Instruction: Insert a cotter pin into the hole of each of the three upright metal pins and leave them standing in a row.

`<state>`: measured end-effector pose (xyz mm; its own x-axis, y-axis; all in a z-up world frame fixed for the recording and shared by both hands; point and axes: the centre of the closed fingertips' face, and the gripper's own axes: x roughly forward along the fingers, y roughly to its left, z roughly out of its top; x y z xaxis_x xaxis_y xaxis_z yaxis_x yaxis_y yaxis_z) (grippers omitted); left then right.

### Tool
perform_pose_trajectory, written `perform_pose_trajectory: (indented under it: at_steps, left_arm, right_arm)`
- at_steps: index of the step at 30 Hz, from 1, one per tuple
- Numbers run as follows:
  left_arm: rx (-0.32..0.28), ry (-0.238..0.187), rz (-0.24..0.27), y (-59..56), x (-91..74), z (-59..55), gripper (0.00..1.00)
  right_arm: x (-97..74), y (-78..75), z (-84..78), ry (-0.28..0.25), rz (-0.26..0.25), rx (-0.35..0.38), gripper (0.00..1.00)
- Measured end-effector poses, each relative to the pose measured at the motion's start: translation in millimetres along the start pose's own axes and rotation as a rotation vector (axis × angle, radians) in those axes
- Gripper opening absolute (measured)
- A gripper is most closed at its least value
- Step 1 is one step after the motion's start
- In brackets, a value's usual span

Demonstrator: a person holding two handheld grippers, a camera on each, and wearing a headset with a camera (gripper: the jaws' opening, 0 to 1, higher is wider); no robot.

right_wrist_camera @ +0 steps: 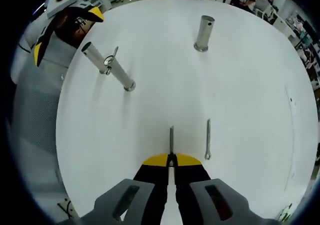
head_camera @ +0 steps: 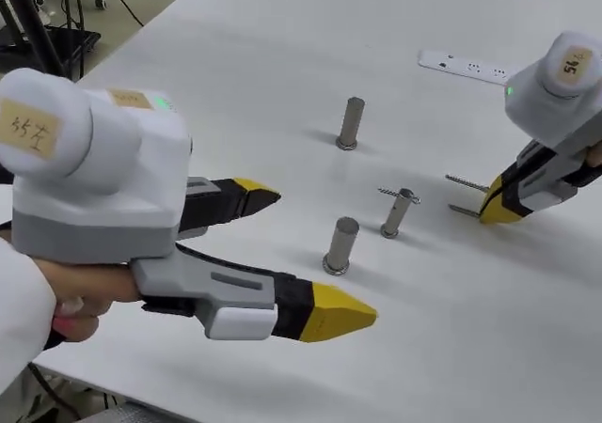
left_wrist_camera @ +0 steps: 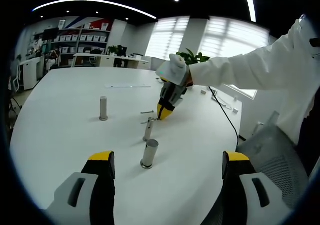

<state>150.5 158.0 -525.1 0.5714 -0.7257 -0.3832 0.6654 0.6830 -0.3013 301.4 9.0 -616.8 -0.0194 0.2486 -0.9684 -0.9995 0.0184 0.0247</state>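
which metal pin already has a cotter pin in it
The middle pin, nearest the right tool: a cotter pin crosses its top. The far pin and near pin are bare.

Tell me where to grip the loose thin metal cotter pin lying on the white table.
Pinch the loose cotter pin by its looped end, from above, jaws across it. It lies flat on the white table, loop nearest the right gripper, legs free for insertion.

Three metal pins [head_camera: 340, 245] stand well apart mid-table, passable between, a loose cotter pin [right_wrist_camera: 207, 139] lies toward the right edge, and the table [head_camera: 451, 348] along its near edge is open.
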Motion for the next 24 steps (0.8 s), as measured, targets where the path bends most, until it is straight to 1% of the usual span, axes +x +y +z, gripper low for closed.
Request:
perform_pose_trajectory:
  at_steps: [1, 2, 3, 4, 6, 9, 12, 18, 19, 20, 21, 22, 24]
  left_arm:
    - [-0.002, 0.000, 0.005, 1.2, -0.8, 0.0, 0.87]
    - [-0.003, 0.000, 0.008, 1.9, -1.5, -0.1, 0.87]
    - [-0.003, -0.001, 0.010, 2.4, -2.8, -0.2, 0.87]
    - [-0.003, 0.000, 0.012, 3.1, -3.8, -0.5, 0.87]
    - [-0.007, -0.001, 0.023, 5.7, -6.0, -1.1, 0.87]
    - [-0.022, -0.007, 0.043, 10.9, -8.6, -1.6, 0.87]
    - [-0.027, -0.008, 0.054, 12.9, -10.0, -1.4, 0.87]
    - [-0.017, -0.018, 0.061, 12.5, -12.7, 5.9, 0.86]
    - [-0.015, -0.019, 0.060, 12.0, -12.6, 6.9, 0.86]
    - [-0.012, -0.019, 0.056, 10.9, -11.9, 7.8, 0.86]
    - [-0.012, -0.016, 0.056, 10.3, -11.1, 7.9, 0.87]
    - [-0.010, -0.013, 0.056, 9.8, -10.2, 7.9, 0.87]
    - [-0.004, -0.008, 0.048, 6.9, -8.5, 7.6, 0.86]
  right_arm:
    - [-0.1, 0.0, -0.2, 0.004, -0.003, 0.035, 0.00]
    - [-0.2, 0.6, -0.5, 0.009, -0.010, 0.091, 0.00]
    - [-0.3, -0.5, 0.0, 0.013, -0.015, 0.106, 0.00]
    - [-0.1, -0.5, 0.7, 0.011, -0.013, 0.083, 0.00]
    - [-0.3, 0.8, 0.6, 0.015, -0.023, 0.070, 0.00]
    - [-0.3, 0.5, 0.7, 0.019, -0.031, 0.063, 0.00]
    - [-0.3, 0.1, 0.8, 0.023, -0.032, 0.059, 0.00]
    - [-3.5, 2.2, -0.9, 0.021, -0.031, 0.056, 0.00]
    - [-5.3, 4.3, -0.2, 0.011, -0.022, 0.055, 0.00]
    - [-5.8, 10.0, 5.5, -0.031, 0.008, 0.069, 0.00]
    - [-9.2, 13.1, 9.9, -0.069, 0.022, 0.106, 0.00]
    - [-11.9, 14.1, 12.4, -0.090, 0.023, 0.106, 0.00]
    - [-20.5, 13.6, 12.9, -0.096, -0.011, 0.085, 0.00]
